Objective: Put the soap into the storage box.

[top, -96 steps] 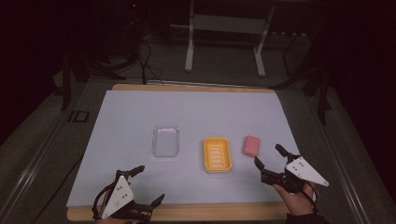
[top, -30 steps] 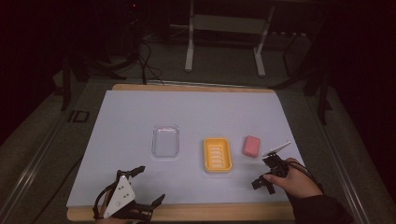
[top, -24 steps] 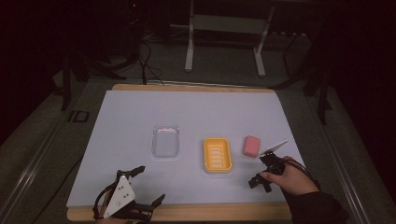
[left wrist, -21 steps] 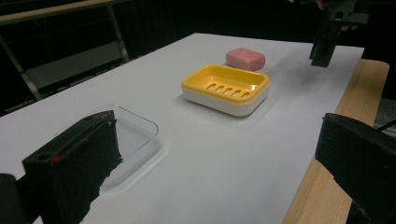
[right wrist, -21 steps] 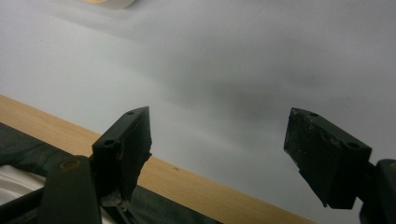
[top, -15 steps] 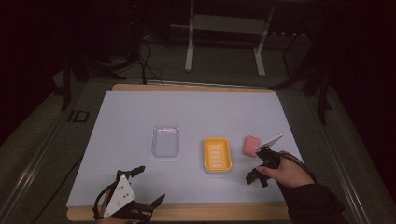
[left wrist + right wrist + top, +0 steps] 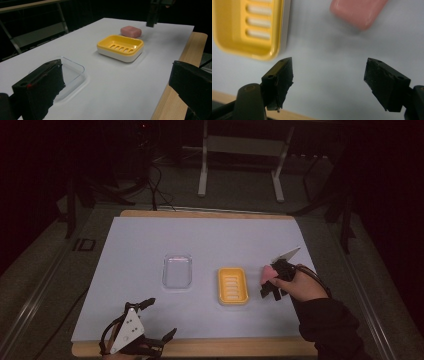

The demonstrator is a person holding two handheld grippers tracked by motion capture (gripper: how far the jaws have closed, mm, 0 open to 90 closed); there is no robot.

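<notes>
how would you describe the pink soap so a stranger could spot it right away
On the white table sheet, find the yellow soap dish near the middle. The pink soap lies flat just right of it, by the right gripper. It is the one solid pink rounded bar.

R claw (image 7: 328, 82) open, tilted down; L claw (image 7: 110, 92) open.

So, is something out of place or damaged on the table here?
Nothing stands out. The pink soap lies flat beside the yellow soap dish, not in it, and the clear lid sits level on the white sheet. No spill or damage shows.
</notes>
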